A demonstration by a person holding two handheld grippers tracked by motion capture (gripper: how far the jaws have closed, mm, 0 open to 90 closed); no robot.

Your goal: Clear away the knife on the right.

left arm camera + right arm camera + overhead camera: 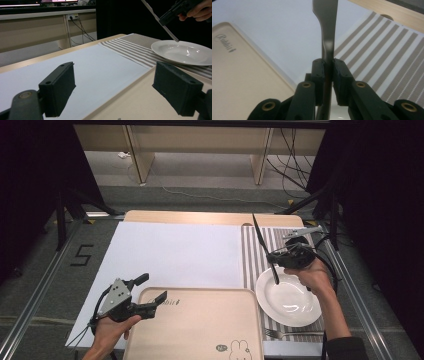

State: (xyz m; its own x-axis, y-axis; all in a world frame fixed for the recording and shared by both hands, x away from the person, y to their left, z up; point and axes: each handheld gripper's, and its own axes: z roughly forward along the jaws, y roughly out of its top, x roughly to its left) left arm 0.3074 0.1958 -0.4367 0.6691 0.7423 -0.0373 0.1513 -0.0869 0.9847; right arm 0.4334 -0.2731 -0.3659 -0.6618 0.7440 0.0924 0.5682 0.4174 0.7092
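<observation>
Near left: left gripper (150,295) parked at the edge of the tray (200,330), jaws wide apart, nothing between them. Near right: a fork (287,334) flat on the striped placemat (255,250), just in front of the white plate (287,302). Farther right: right gripper (327,75) clamped on the knife (265,251), pinched at mid-length, held aloft and tilted above the plate, tip pointing to the far side. Likely light, rigid, polished metal, so probably slippery and prone to pivoting between the pads. Better grasped nearer the handle, flat faces against the pads.
</observation>
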